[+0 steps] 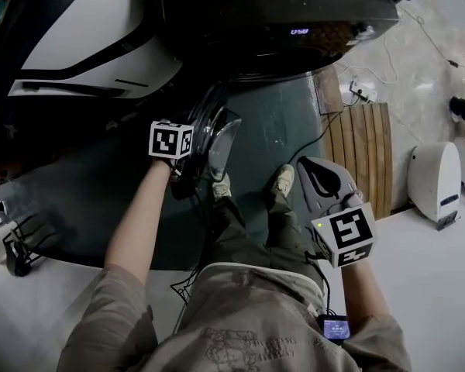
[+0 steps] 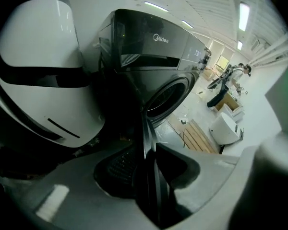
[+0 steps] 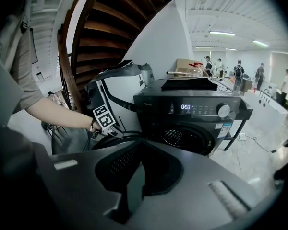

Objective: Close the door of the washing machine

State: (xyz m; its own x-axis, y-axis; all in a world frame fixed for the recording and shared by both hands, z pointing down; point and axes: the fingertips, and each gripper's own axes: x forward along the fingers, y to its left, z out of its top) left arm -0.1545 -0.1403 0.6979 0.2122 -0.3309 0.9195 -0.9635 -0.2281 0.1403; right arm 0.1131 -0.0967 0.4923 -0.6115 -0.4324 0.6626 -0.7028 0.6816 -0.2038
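The floor (image 1: 442, 277) round you is pale and glossy; the machine stands on a dark, dull green mat (image 1: 287, 122), with a slatted wooden board (image 1: 362, 149) at 2 o'clock of your feet and a curved wooden staircase (image 3: 110, 28) rising behind; a smooth white shell with black bands (image 1: 85, 37) fills 10 o'clock, and a small rounded white unit (image 1: 434, 178) sits at 3 o'clock.

The washing machine (image 3: 197, 114) at 12 o'clock is a boxy, dark grey front-loader with a round knob and a lit display; its perforated steel drum (image 3: 185, 138) shows through the round opening. The door (image 1: 219, 142) stands swung out towards you at 11 o'clock, a round dark frame with a bulging clear pane, seen nearly edge-on.

Your left gripper (image 2: 151, 152) has its grey jaws clamped on the door's thin outer edge; your right gripper (image 1: 314, 169) hangs apart at 2 o'clock, over the mat, its jaws brought together with nothing between them.
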